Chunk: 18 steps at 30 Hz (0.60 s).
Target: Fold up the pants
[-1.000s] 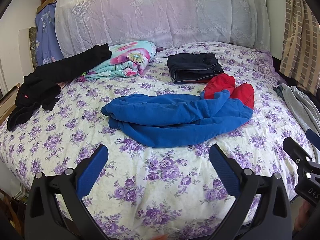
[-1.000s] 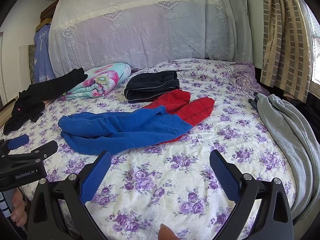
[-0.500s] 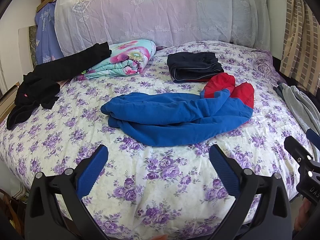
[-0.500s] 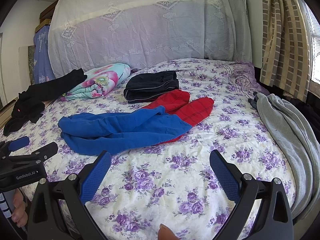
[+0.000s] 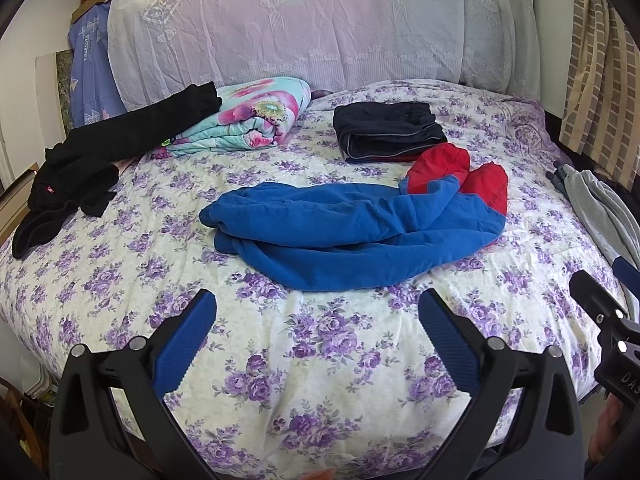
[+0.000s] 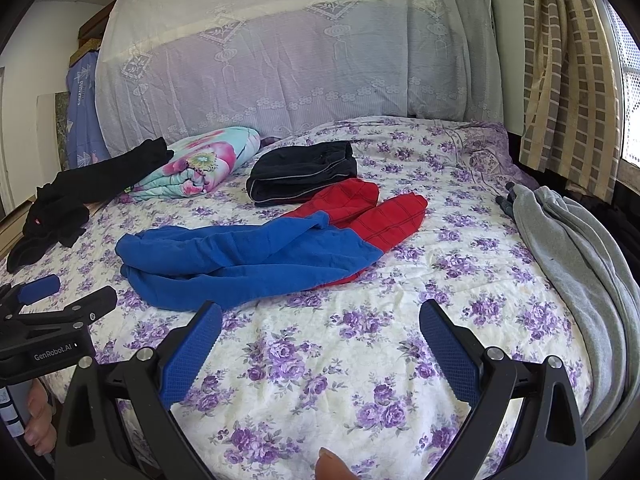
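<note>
While both grippers hover with fingers spread and empty, left gripper (image 5: 316, 312) and right gripper (image 6: 320, 322), the blue-and-red pants (image 5: 352, 224) lie rumpled mid-bed (image 5: 320, 360). Best start, I judge: pinch waistband and cuffs, pull legs flat before folding.

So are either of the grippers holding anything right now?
No. The left gripper and right gripper are both open and empty, short of the blue and red pants.
</note>
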Each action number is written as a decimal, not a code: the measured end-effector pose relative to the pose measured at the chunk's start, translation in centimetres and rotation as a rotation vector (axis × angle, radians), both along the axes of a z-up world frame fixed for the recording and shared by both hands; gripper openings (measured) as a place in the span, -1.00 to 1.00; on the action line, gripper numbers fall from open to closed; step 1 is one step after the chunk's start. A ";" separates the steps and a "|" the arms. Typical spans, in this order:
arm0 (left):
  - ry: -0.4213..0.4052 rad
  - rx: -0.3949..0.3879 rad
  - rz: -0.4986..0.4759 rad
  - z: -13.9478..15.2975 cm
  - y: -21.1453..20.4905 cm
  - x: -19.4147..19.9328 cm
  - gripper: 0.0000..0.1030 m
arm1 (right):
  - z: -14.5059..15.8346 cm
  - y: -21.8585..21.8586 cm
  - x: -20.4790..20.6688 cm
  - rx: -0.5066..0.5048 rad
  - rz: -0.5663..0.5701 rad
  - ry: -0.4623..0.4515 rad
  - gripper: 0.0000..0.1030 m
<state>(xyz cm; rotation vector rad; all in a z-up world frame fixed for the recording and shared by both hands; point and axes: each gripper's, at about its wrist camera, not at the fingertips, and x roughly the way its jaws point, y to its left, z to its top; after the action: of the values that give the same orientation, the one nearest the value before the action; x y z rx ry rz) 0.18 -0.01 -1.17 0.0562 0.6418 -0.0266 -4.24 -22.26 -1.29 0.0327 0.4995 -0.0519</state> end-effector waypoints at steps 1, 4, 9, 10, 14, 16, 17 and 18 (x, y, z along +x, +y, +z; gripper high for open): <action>0.001 0.000 0.001 0.1 0.0 0.0 0.92 | 0.0 0.0 0.0 -0.001 0.000 0.000 0.93; 0.002 -0.002 0.000 0.1 0.0 0.0 0.92 | 0.1 0.0 0.1 0.001 0.000 0.000 0.93; 0.003 -0.003 0.000 0.0 -0.1 -0.1 0.92 | 0.3 0.0 0.4 0.002 -0.001 0.000 0.93; 0.002 -0.002 0.001 -0.6 -0.5 -0.6 0.92 | 0.3 0.0 0.5 0.002 -0.001 0.001 0.93; 0.004 -0.003 0.001 -1.0 -0.8 -0.9 0.92 | 0.0 0.0 0.2 0.003 0.000 0.002 0.93; 0.004 -0.002 0.000 -1.0 -0.9 -1.0 0.92 | 0.0 0.0 0.2 0.003 -0.001 0.003 0.93; 0.004 -0.003 0.001 -0.8 -0.6 -0.7 0.92 | 0.0 0.0 0.2 0.004 0.000 0.002 0.93; 0.004 -0.002 0.000 -1.1 -0.8 -1.0 0.92 | 0.1 -0.1 0.2 0.004 0.000 0.002 0.93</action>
<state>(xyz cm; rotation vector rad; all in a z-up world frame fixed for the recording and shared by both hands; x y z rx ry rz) -0.79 -0.84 -2.23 0.0546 0.6455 -0.0273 -4.05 -22.33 -1.17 0.0367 0.5015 -0.0513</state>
